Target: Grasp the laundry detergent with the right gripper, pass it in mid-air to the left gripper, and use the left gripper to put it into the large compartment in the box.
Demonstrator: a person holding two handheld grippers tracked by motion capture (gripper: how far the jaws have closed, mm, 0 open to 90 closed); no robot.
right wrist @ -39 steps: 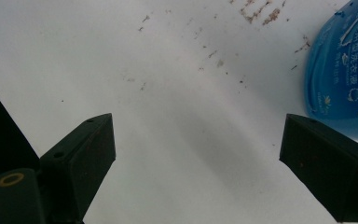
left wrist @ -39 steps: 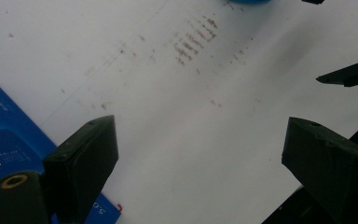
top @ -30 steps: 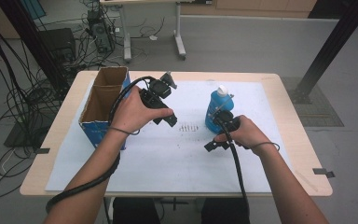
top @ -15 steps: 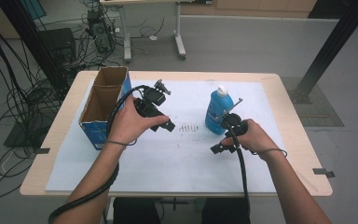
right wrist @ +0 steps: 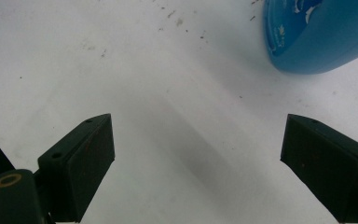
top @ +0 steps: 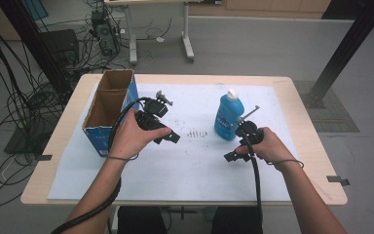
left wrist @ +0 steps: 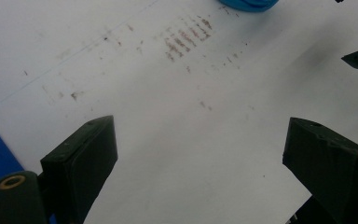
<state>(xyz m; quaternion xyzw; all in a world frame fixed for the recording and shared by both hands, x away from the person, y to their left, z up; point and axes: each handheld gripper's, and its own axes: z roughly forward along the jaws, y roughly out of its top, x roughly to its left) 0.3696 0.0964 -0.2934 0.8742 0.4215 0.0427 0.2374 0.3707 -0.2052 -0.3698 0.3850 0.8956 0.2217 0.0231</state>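
One blue bottle (top: 229, 117) with a white cap stands upright on the white sheet (top: 185, 161), just beside the right gripper (top: 236, 156). One open cardboard box (top: 108, 109) sits at the left, near the left gripper (top: 168, 137). Both grippers have jaws spread wide, holding nothing.

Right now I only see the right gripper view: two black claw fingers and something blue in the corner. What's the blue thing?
Observer: A blue bottle, standing upright with a white cap on top.
Operator: Is anything else on the table?
Observer: Yes, a cardboard box, open at the top, on the table's left side.
Operator: Is the other claw holding something?
Observer: No, the left claw is open over the white sheet, with nothing between its jaws.
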